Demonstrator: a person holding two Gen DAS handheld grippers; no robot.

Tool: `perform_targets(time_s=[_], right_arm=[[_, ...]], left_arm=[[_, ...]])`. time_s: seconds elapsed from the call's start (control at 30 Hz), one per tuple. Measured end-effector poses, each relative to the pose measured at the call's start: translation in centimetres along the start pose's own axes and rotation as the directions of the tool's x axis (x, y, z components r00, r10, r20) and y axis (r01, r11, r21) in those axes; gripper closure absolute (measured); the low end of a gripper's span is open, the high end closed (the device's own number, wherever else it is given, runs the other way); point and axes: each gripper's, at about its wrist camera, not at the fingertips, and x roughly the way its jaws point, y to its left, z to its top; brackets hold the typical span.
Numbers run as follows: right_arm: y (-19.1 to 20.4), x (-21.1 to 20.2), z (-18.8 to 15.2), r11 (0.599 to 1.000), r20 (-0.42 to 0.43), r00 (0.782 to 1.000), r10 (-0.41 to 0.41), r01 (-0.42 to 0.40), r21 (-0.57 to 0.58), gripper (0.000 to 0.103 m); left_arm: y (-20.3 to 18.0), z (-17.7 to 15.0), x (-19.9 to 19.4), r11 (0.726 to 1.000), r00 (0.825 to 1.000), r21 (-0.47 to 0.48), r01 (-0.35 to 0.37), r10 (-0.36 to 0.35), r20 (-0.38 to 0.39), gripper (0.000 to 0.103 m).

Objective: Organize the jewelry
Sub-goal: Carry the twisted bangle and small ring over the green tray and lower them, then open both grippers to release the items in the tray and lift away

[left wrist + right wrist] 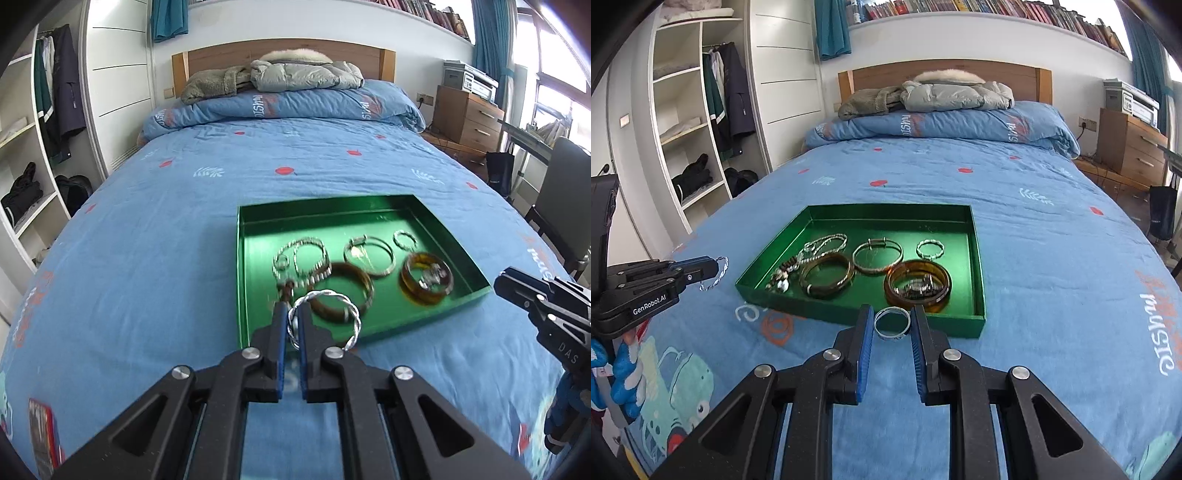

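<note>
A bed [155,229] covered in a blue patterned quilt filled both views, with folded jackets [934,94] piled at the wooden headboard. On the quilt lay a shallow green tray [977,266], its near edge just beyond both pairs of tongs. Inside it sat several pieces of jewelry: a wide amber bangle [918,286] toward the right with small metal bits in its middle, a brown bangle [825,275] left of it, a thin silver bangle [877,254] behind them, a small twisted silver ring-shaped piece [930,248] at the back right, and a tangle of silver chain [823,242] with beads at the left.

The left tongs [291,314] were closed on a twisted silver bracelet [325,317], which hung out to the right of the blue pads, above the tray's near left corner. The right tongs [892,321] gripped a plain silver band [892,323] between their pads, held upright just short of the tray's near wall.
</note>
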Motion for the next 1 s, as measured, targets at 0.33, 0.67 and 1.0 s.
perform_targets(time_s=[0.33, 0.67, 1.0], right_arm=[[-3.0, 10.2, 7.7, 0.997, -0.067, 0.998, 0.008, -0.003, 0.075, 0.083], [-4.0, 18.9, 8.8, 0.997, -0.262, 0.965, -0.023, 0.040, 0.062, 0.083], [-3.2, 20.9, 8.7, 0.994, -0.374, 0.921, -0.107, 0.103, -0.030, 0.082]], left_arm=[[-2.6, 6.9, 8.3, 0.999, 0.998, 0.038, 0.022, -0.019, -0.054, 0.098], [-3.5, 8.7, 16.0, 0.999, 0.982, 0.036, 0.000, 0.007, -0.190, 0.098], [-3.1, 8.0, 19.0, 0.999, 0.958, 0.031, -0.026, 0.034, -0.285, 0.097]])
